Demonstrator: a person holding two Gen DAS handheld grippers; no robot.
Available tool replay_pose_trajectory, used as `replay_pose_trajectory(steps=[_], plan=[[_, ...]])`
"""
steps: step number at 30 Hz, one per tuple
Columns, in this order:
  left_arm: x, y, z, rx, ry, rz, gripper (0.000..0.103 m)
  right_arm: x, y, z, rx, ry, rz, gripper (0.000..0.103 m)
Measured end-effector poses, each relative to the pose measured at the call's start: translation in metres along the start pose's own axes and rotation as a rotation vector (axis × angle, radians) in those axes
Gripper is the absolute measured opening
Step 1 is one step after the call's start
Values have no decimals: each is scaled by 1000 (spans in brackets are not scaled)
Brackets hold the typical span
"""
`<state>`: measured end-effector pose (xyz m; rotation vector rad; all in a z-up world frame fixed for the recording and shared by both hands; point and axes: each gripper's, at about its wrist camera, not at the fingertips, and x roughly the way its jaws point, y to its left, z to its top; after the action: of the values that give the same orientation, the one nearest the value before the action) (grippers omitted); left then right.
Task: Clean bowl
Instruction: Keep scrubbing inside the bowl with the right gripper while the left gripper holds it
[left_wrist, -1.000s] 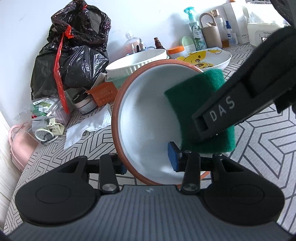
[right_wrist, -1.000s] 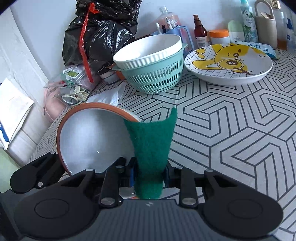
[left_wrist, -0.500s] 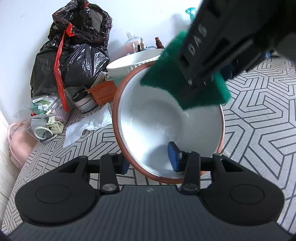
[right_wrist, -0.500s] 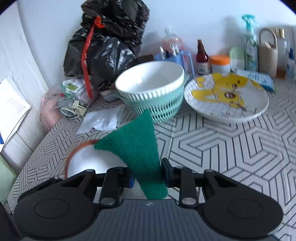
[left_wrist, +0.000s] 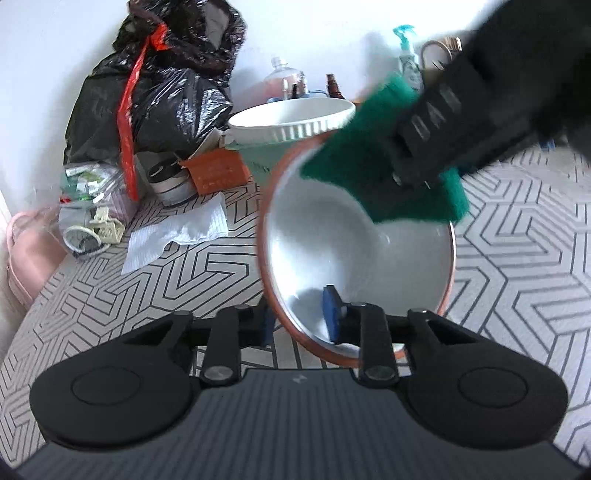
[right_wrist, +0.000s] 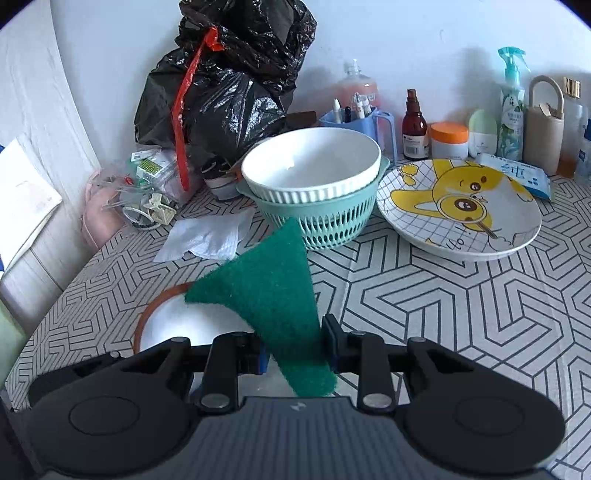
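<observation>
A bowl (left_wrist: 332, 236) with a white inside and an orange-brown rim is tilted on its edge in the left wrist view. My left gripper (left_wrist: 299, 317) is shut on its near rim, one blue pad inside and one outside. My right gripper (right_wrist: 295, 350) is shut on a green scouring pad (right_wrist: 269, 299). In the left wrist view the scouring pad (left_wrist: 388, 173) lies over the bowl's upper right rim. The bowl (right_wrist: 173, 321) shows low and left of the pad in the right wrist view.
A white ribbed bowl (right_wrist: 314, 166) sits in a teal colander (right_wrist: 332, 218) behind. A cartoon plate (right_wrist: 458, 210) lies to the right. A black rubbish bag (right_wrist: 221, 85), a tissue (right_wrist: 207, 236) and small clutter stand at the left. Bottles line the back wall.
My right gripper has lifted the scouring pad from the bowl's lower right inside wall up to its upper rim. The left gripper has held the bowl still, tilted a little more.
</observation>
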<state>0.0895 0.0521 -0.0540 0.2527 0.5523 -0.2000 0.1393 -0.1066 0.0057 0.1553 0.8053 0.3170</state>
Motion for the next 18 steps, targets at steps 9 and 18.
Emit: replay_pose_trajectory(steps=[9, 18], plan=[[-1, -9, -3, 41, -25, 71, 16, 12, -6, -24, -17, 58, 30, 28], [0, -24, -5, 151, -44, 124, 20, -8, 10, -4, -112, 15, -49, 26]])
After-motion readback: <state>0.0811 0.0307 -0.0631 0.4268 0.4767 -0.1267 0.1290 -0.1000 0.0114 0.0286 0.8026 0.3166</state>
